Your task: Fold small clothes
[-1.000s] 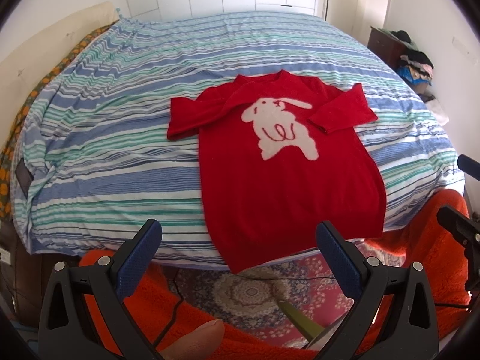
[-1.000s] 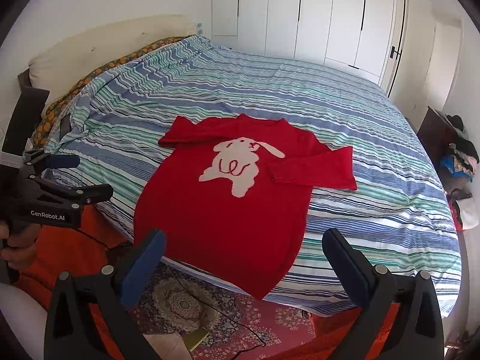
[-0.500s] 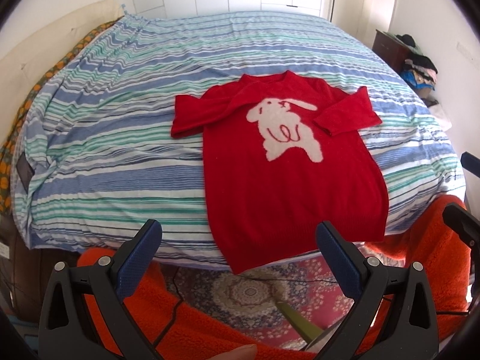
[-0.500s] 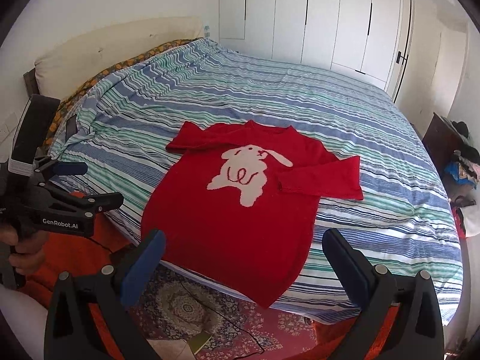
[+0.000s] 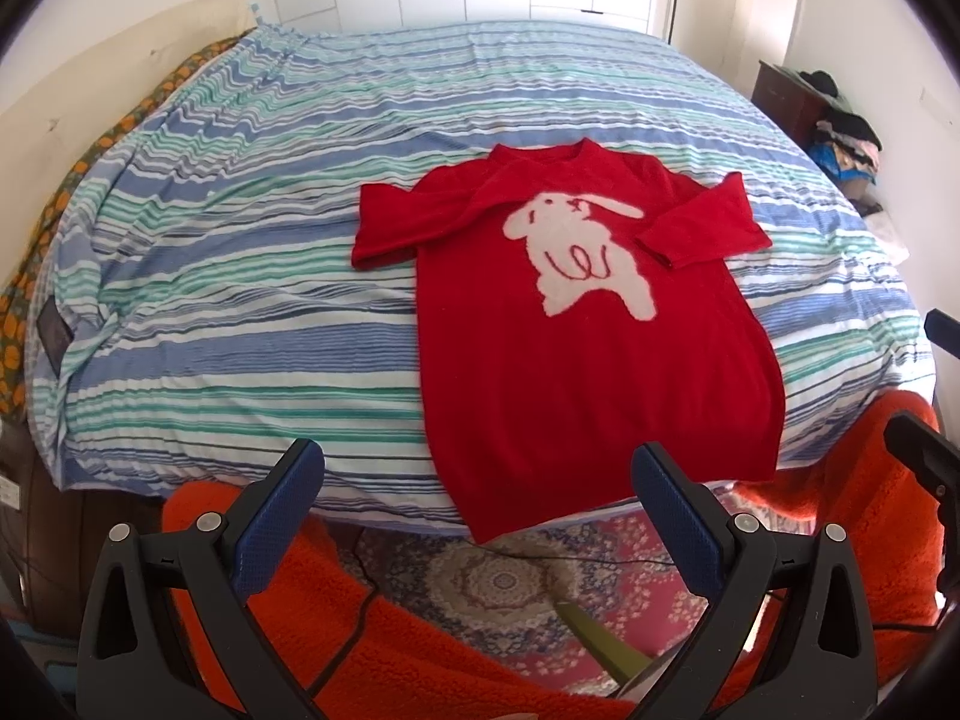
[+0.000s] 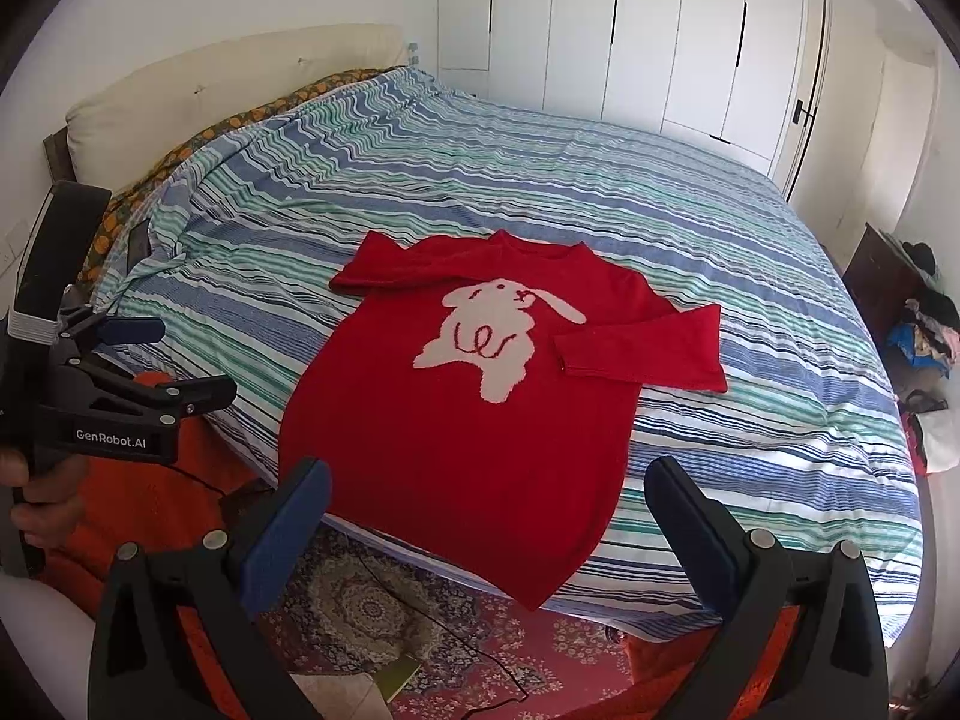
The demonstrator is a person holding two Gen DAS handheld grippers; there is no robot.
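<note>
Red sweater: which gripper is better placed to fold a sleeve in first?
Probably left. The left gripper is open, facing the red sweater's spread sleeve. The right gripper, also open, faces a sleeve already bent inward.

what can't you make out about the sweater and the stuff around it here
- Back of the red sweater: both views, it lies face up on the bed.
- Its lower hem: left wrist view, hangs past the bed edge.
- Clothes pile on the dresser: both views, too small and warped at the edge.
- Green item on the rug: cut off by the gripper frames.
</note>
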